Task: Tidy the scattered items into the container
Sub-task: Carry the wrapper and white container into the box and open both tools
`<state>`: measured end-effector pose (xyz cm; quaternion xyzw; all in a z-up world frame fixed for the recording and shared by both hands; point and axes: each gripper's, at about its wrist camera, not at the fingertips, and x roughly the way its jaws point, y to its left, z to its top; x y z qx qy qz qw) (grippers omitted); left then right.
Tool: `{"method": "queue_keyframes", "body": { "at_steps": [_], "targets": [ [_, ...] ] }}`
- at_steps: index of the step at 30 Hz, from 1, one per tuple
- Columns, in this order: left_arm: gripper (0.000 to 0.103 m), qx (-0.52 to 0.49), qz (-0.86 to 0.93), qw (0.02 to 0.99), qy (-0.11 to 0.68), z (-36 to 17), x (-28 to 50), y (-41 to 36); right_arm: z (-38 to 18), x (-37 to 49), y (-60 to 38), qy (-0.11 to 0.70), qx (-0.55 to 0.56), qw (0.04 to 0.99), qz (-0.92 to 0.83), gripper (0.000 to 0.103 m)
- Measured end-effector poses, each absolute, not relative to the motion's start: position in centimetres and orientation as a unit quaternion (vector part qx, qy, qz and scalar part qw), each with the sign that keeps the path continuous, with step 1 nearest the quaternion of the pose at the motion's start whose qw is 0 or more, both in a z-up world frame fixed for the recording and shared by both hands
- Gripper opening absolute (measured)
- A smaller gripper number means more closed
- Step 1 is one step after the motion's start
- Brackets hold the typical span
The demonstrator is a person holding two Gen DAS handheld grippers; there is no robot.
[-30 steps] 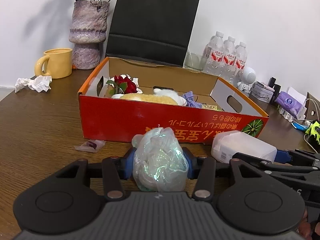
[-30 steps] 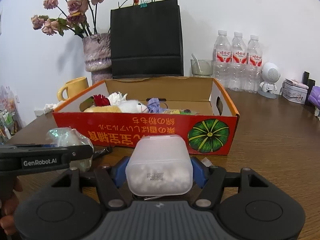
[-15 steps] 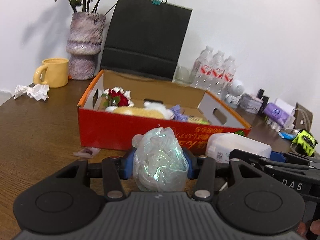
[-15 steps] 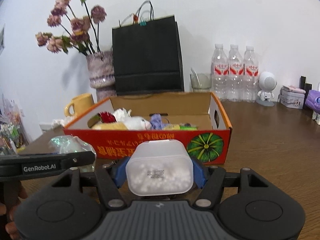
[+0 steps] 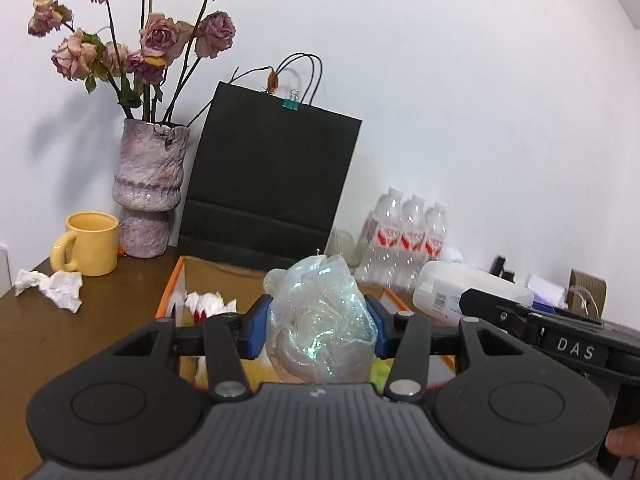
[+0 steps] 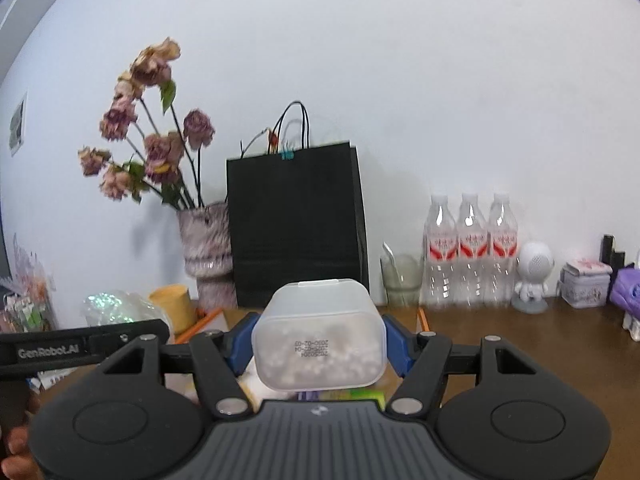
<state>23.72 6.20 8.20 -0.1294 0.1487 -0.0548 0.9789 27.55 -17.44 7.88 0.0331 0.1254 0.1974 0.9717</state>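
Left tool point(image 5: 317, 331) grips an iridescent plastic bag point(image 5: 322, 330); right tool point(image 6: 318, 345) grips a translucent plastic container point(image 6: 319, 346). Both hang over the cardboard box point(image 5: 170, 295) on the brown tabletop point(image 5: 48, 332), facing a white wall point(image 5: 460, 80).

Iridescent clear bag point(image 5: 322, 320), green-blue sheen; frosted white tub point(image 6: 319, 334) holding white beads. Box point(image 5: 170, 288) rim orange, inside tan. Far: matte black paper bag point(image 5: 268, 188), mottled purple vase point(image 5: 148, 188), yellow mug point(image 5: 90, 248), red-labelled bottles point(image 6: 472, 248).

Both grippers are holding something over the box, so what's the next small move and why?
Probably lower both and open. The left gripper clamps the iridescent bag and the right gripper the white plastic tub, both above the open cardboard box.
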Motion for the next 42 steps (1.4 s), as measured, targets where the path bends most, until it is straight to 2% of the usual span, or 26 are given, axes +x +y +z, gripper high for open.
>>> {"method": "queue_keyframes", "body": {
  "at_steps": [4, 13, 20, 21, 22, 23, 24, 25, 32, 34, 42],
  "targets": [
    [0.049, -0.147, -0.048, 0.975, 0.159, 7.5, 27.2, 6.5, 7.2, 30.9, -16.7, 0.141, 0.042, 0.969, 0.197, 0.064],
    [0.049, -0.116, -0.020, 0.975, 0.190, 4.9, 33.6, 6.9, 4.0, 38.4, -14.3, 0.200, 0.029, 0.961, 0.191, 0.064],
    [0.052, -0.103, -0.015, 0.971, 0.216, 3.4, 36.3, 7.3, 1.8, 40.9, -13.4, 0.234, 0.011, 0.954, 0.185, 0.064],
    [0.058, -0.099, -0.014, 0.970, 0.220, 3.2, 36.5, 7.3, 1.6, 41.1, -13.4, 0.239, 0.010, 0.953, 0.185, 0.064],
    [0.074, -0.097, -0.010, 0.970, 0.223, 3.0, 36.7, 7.3, 1.3, 41.3, -13.4, 0.244, 0.011, 0.952, 0.186, 0.064],
    [0.083, -0.094, -0.004, 0.969, 0.229, 2.8, 36.9, 7.2, 1.1, 41.5, -13.5, 0.249, 0.014, 0.951, 0.185, 0.065],
    [0.097, -0.091, 0.006, 0.968, 0.233, 2.5, 37.0, 7.2, 1.0, 41.7, -13.5, 0.256, 0.017, 0.949, 0.182, 0.075],
    [0.103, -0.088, 0.014, 0.968, 0.233, 2.4, 37.1, 7.2, 0.9, 41.8, -13.6, 0.261, 0.020, 0.949, 0.177, 0.089],
    [0.103, -0.097, 0.032, 0.964, 0.244, 2.1, 37.3, 7.6, 0.7, 42.1, -13.8, 0.280, 0.017, 0.945, 0.168, 0.092],
    [0.103, -0.095, 0.035, 0.964, 0.245, 2.2, 37.3, 7.6, 0.7, 42.1, -13.7, 0.280, 0.014, 0.945, 0.167, 0.099],
    [0.103, -0.092, 0.031, 0.966, 0.241, 2.5, 37.0, 7.4, 1.0, 41.6, -13.6, 0.274, 0.005, 0.947, 0.168, 0.099]
  ]
}}
